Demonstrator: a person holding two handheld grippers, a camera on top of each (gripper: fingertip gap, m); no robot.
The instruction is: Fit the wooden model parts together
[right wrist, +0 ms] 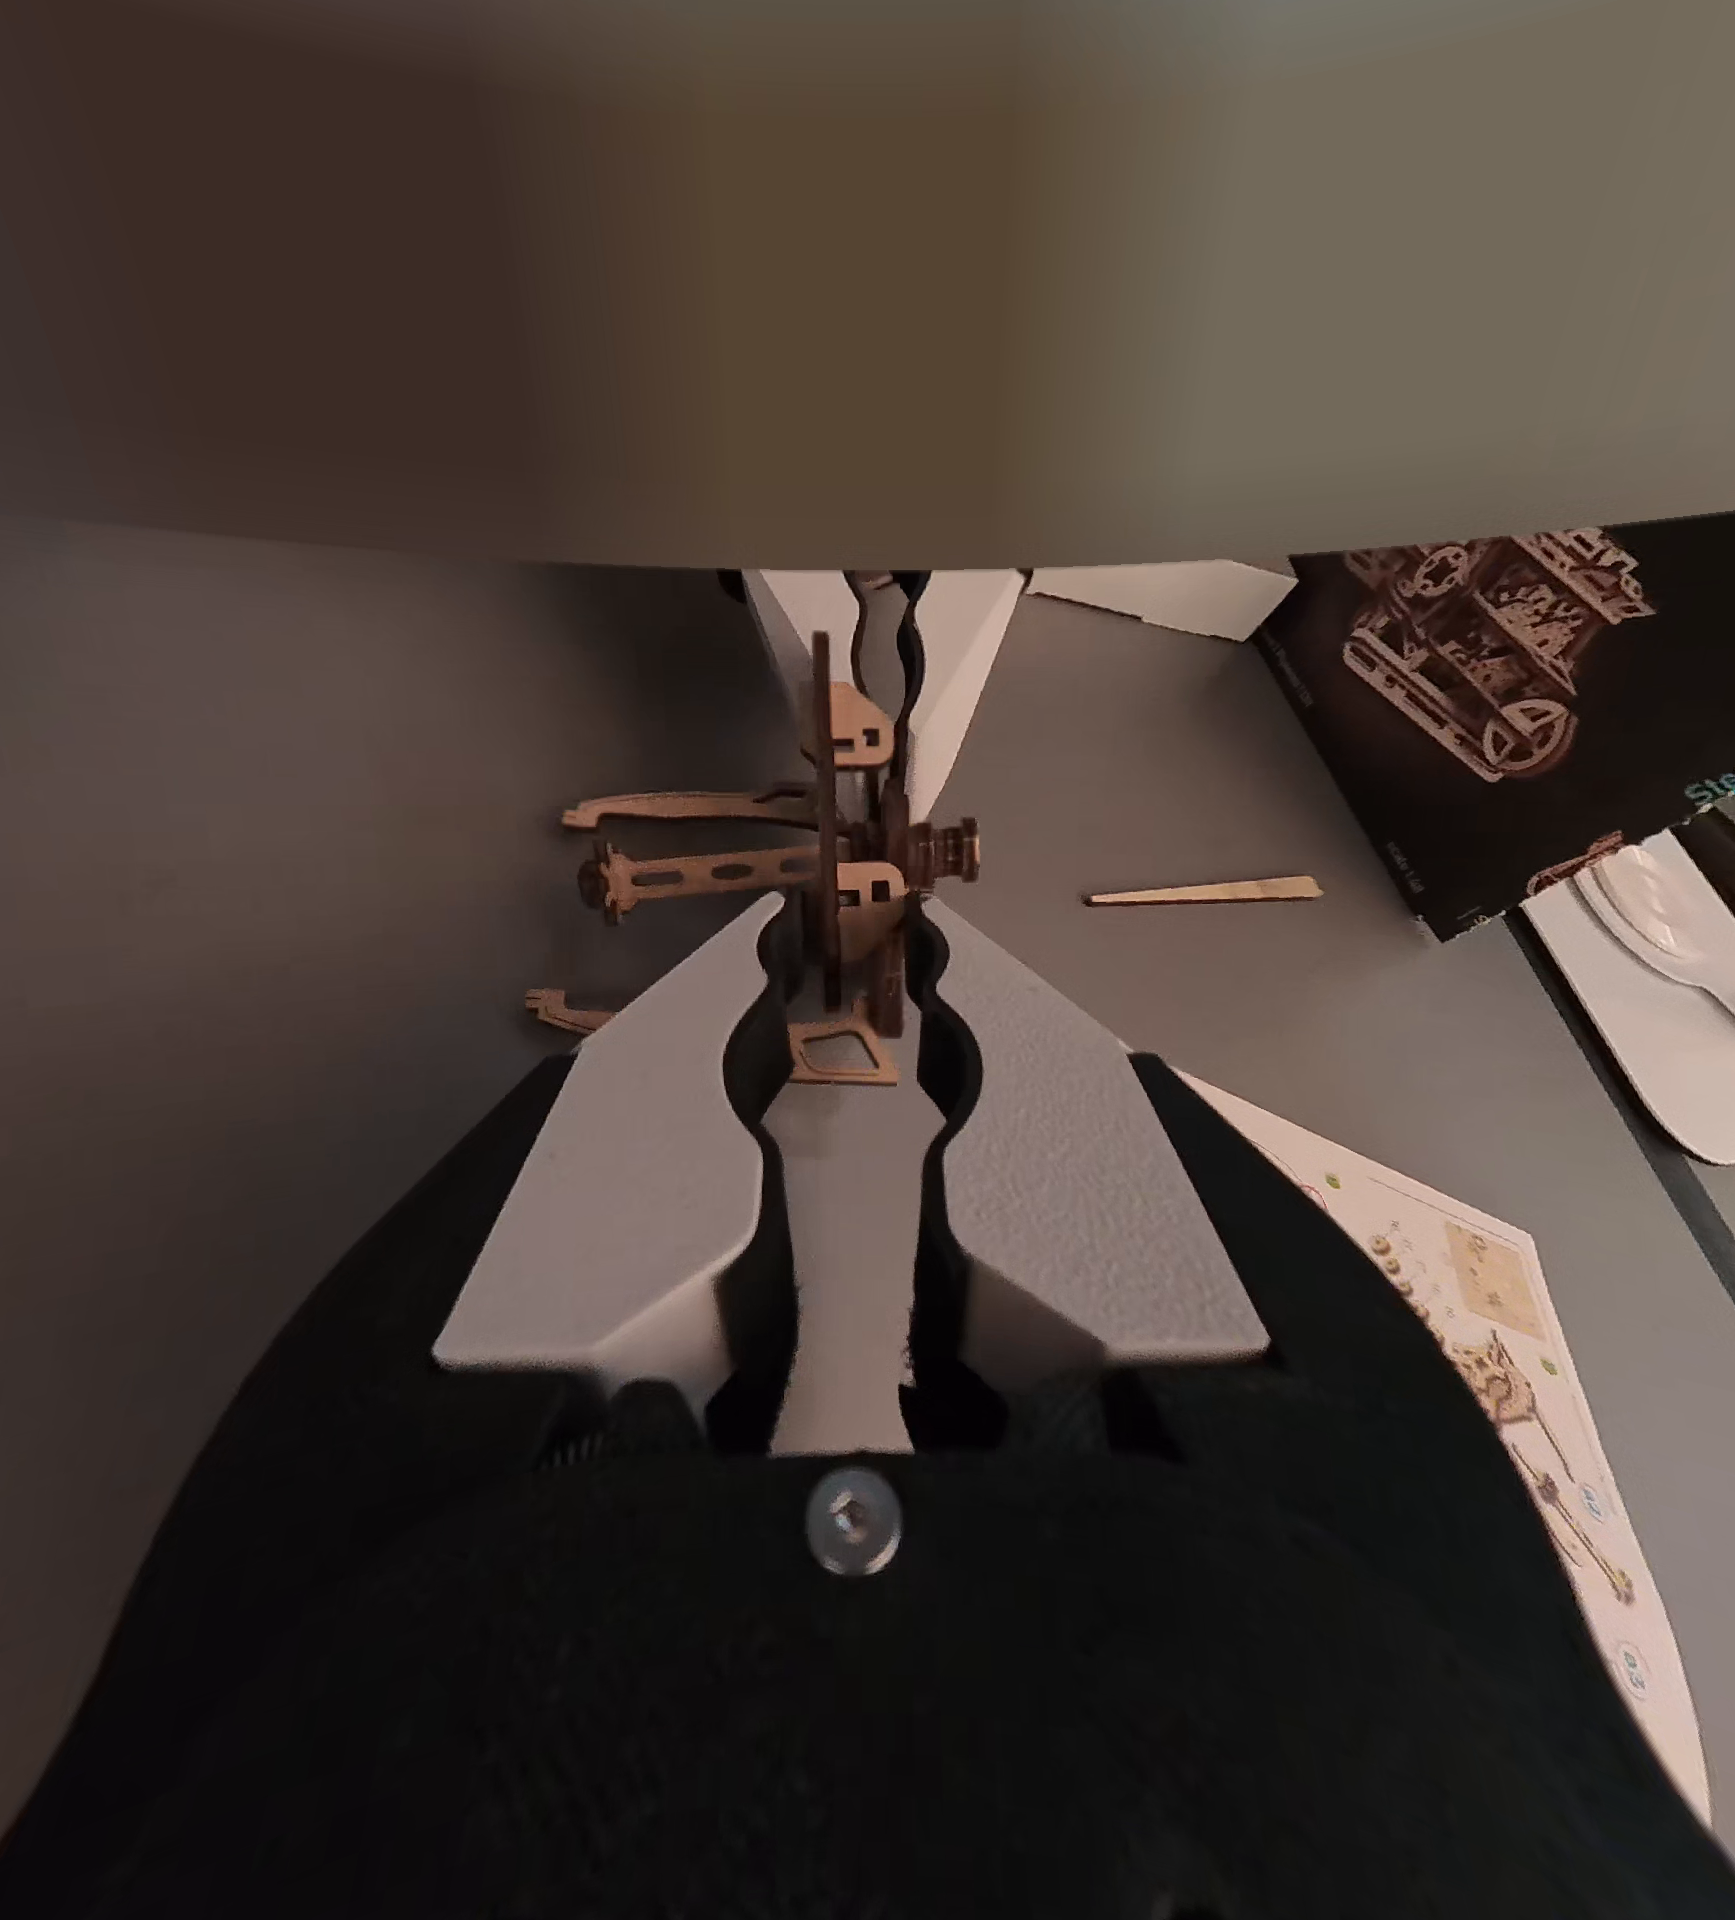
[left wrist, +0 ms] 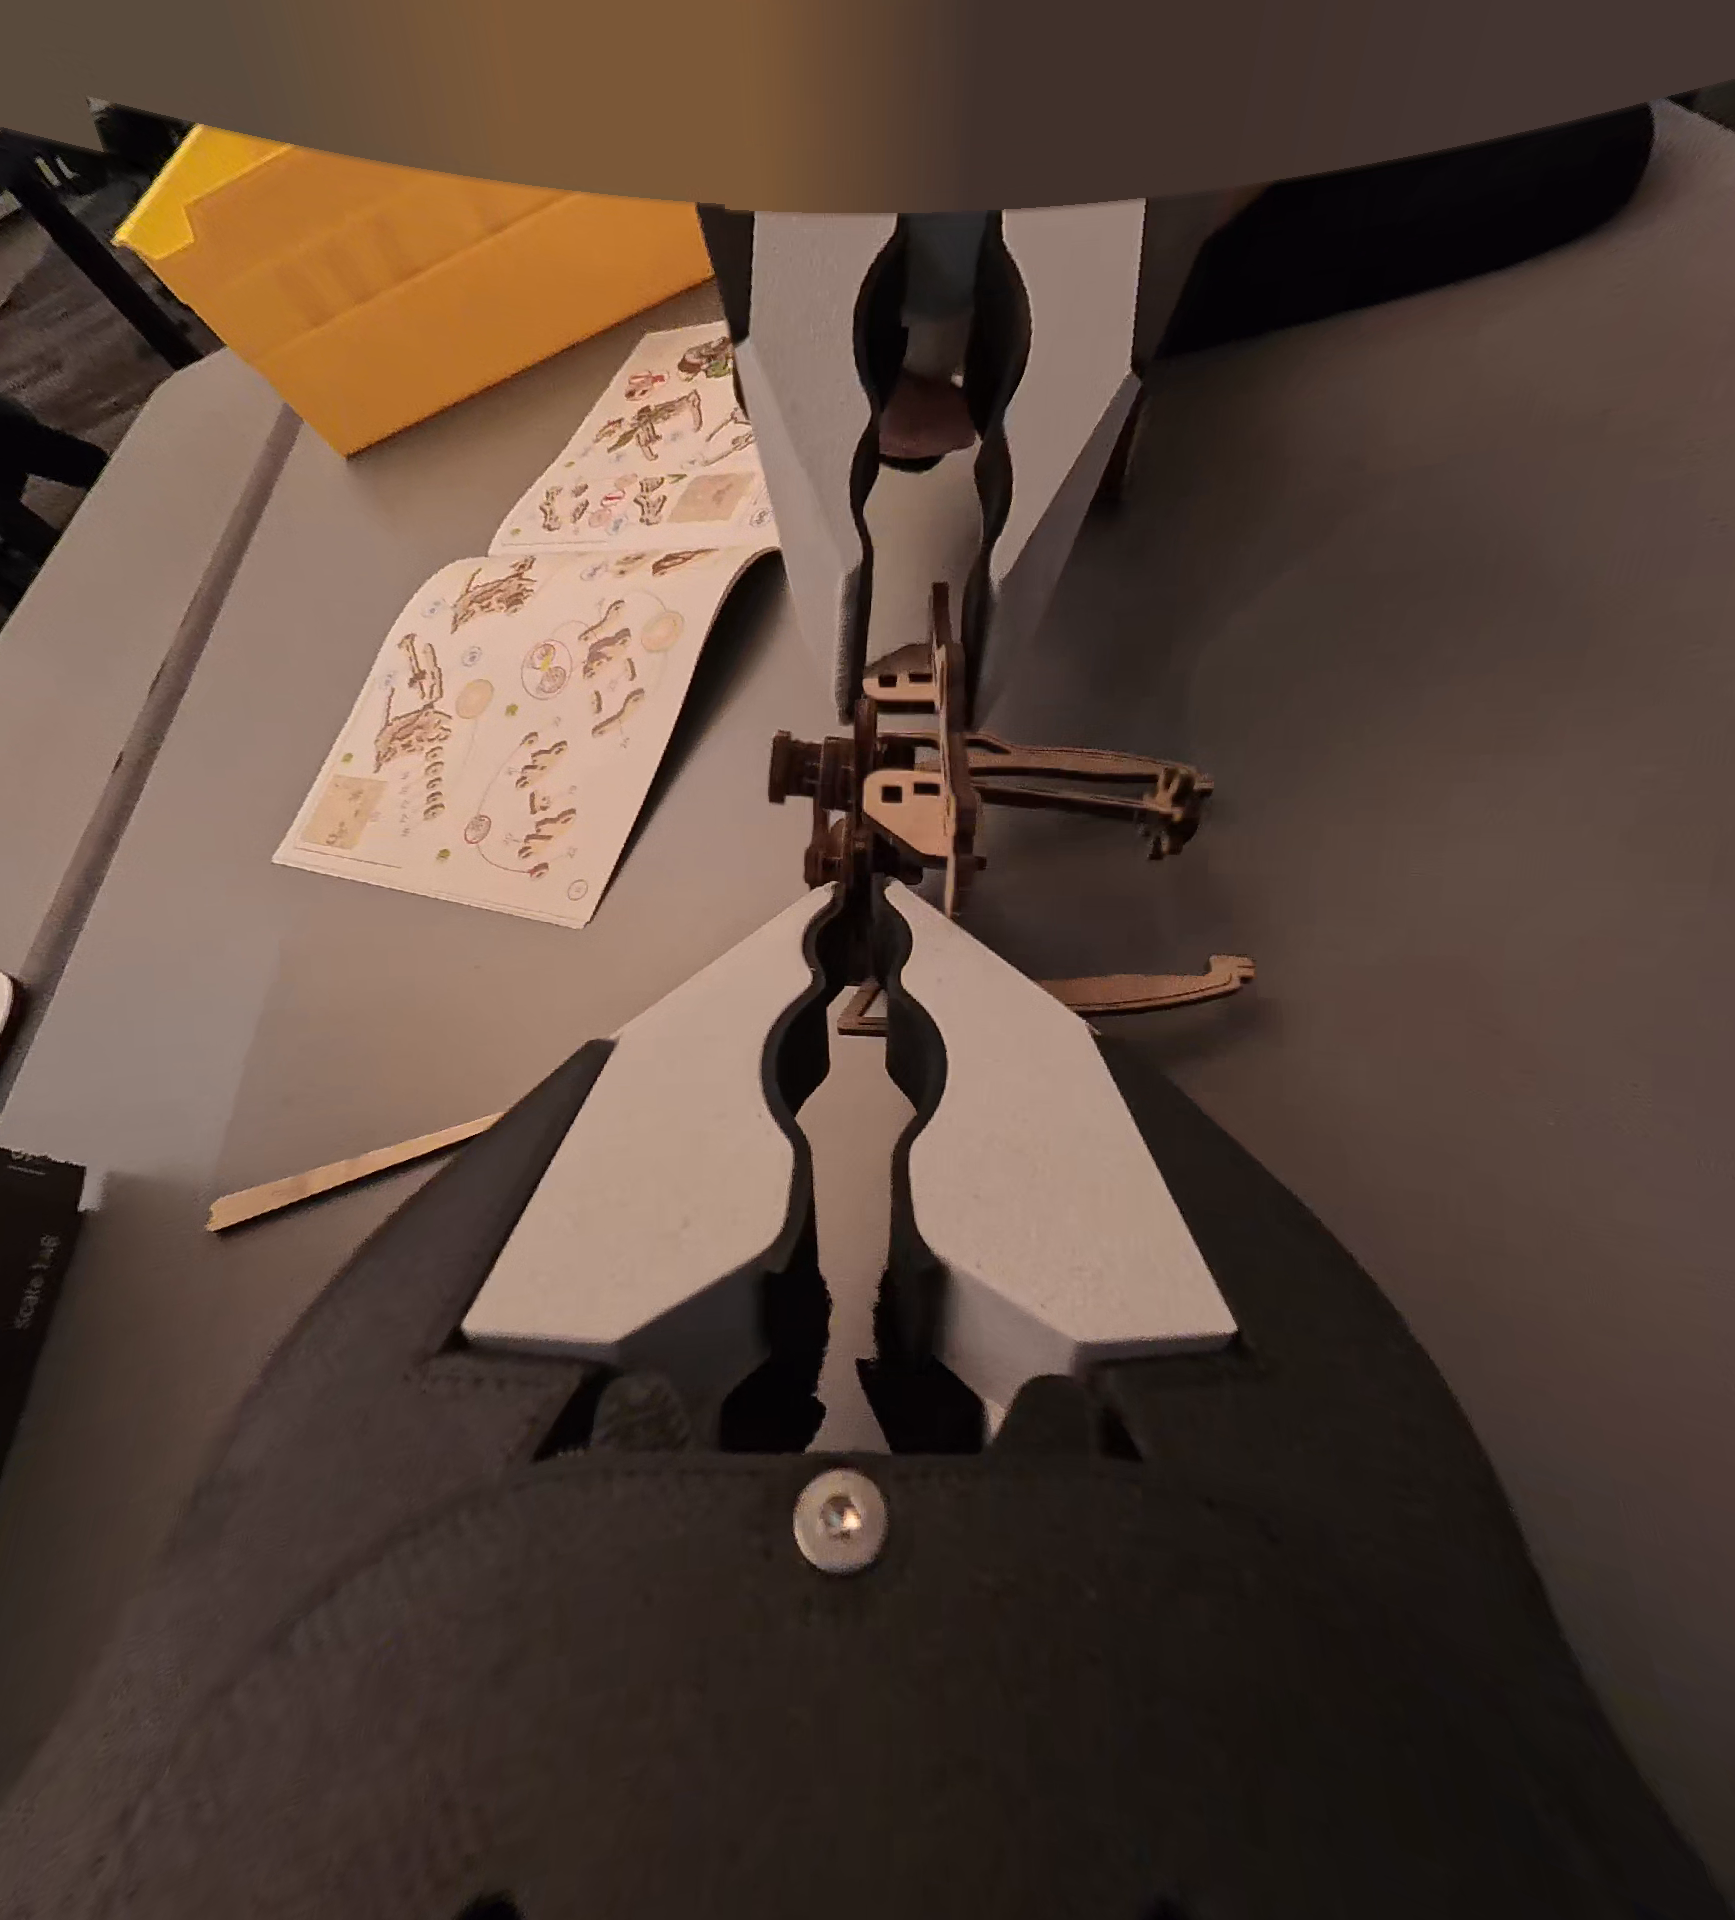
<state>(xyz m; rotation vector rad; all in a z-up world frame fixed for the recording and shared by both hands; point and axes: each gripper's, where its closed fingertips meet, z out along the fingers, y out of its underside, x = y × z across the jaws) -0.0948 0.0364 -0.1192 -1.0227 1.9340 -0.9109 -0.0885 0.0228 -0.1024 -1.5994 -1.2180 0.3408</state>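
Note:
The wooden model (left wrist: 920, 790) is a small assembly of upright plates, with a dark hub on one side and a long slotted arm on the other. It is held just above the grey table (left wrist: 1465, 831). My left gripper (left wrist: 858, 899) is shut on the model's dark lower part. My right gripper (left wrist: 920, 665) comes in from the far side, and its jaws close on the upright plate. In the right wrist view my right gripper (right wrist: 847, 920) holds the model (right wrist: 842, 873) between its tips. The left gripper (right wrist: 884, 727) is behind it.
A curved loose part (left wrist: 1143, 987) and a small frame part (left wrist: 863, 1013) lie on the table under the model. A wooden stick (left wrist: 354, 1174), an open instruction booklet (left wrist: 530, 707), a yellow bin (left wrist: 406, 281), a black box (right wrist: 1465, 707) and a white card (right wrist: 1673, 1018) lie around. Left and right tips are no more than a few centimetres apart. The wooden stick (left wrist: 354, 1174) is about 15 cm from both grippers' fingertips. Seen from the right wrist view (right wrist: 1228, 885) as well.

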